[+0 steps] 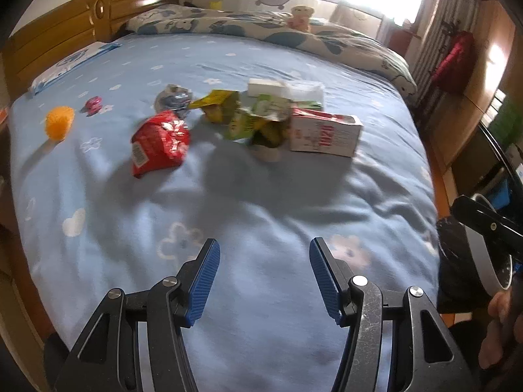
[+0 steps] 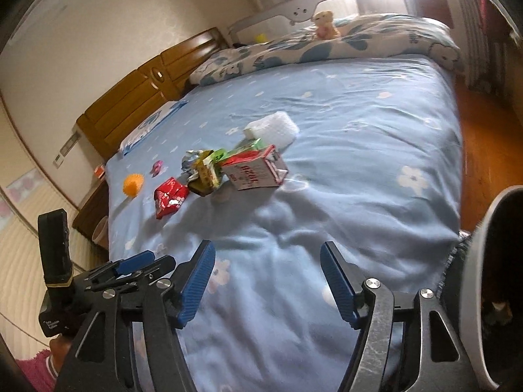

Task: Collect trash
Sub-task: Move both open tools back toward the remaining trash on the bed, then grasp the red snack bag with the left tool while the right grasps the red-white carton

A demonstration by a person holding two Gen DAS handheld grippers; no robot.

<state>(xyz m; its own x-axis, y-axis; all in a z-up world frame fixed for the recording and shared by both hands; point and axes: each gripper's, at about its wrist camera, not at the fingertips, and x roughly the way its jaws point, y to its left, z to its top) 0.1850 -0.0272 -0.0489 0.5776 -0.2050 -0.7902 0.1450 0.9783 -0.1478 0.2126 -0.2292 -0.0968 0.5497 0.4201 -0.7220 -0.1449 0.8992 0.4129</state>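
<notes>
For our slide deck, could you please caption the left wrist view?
Open left gripper hovers over a blue bedsheet, facing a red wrapper, carton and other litter.

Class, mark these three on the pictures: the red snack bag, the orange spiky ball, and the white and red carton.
red snack bag [image 1: 160,142], left wrist view, middle of its front.
orange spiky ball [image 1: 59,122], left wrist view, centre.
white and red carton [image 2: 251,171], right wrist view, printed side.

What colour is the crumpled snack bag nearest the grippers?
Red, with white print and a barcode label; the snack bag shows best in the left wrist view.
</notes>
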